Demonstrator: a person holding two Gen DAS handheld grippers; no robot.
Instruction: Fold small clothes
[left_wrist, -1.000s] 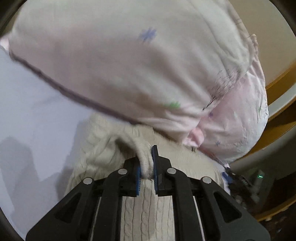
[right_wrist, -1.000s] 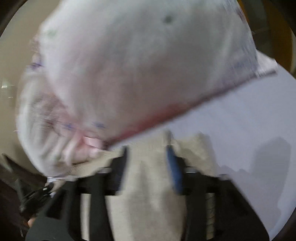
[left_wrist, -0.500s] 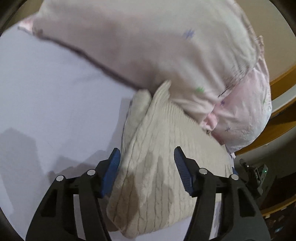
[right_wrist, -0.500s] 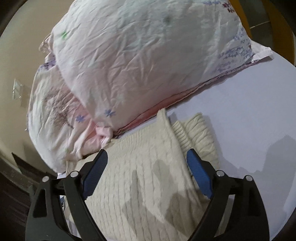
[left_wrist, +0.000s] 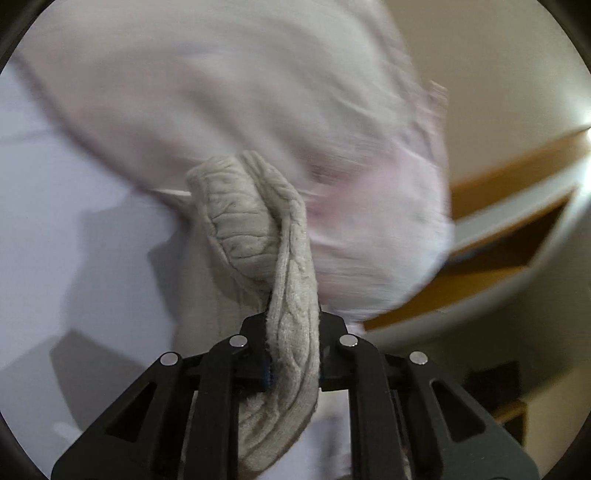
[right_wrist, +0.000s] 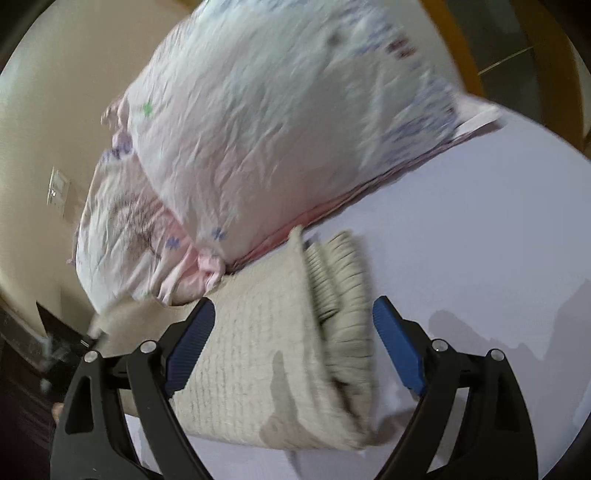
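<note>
Left gripper (left_wrist: 291, 350) clamped on cream knit garment (left_wrist: 258, 236); right gripper (right_wrist: 291, 343) spread wide above it.
Garment lies on the white sheet (right_wrist: 498, 229) against the pillow (right_wrist: 280, 122); judged soft, light, floppy; best gripped at the ribbed edge.

Layout as observed. A cream cable-knit garment (right_wrist: 269, 354) lies folded on the pale lilac bed sheet (right_wrist: 498, 229). Behind it, touching its far edge, sits a large pink floral-print pillow (right_wrist: 280, 122), resting on a second pink printed pillow (right_wrist: 122, 236) to the left in the right wrist view.

The black two-finger right gripper (right_wrist: 293, 347) stands over the garment — one finger to each side. The black two-finger left gripper (left_wrist: 293, 350) has a fold of the garment (left_wrist: 291, 295) between its fingers — pillows behind, sheet to the left.
</note>
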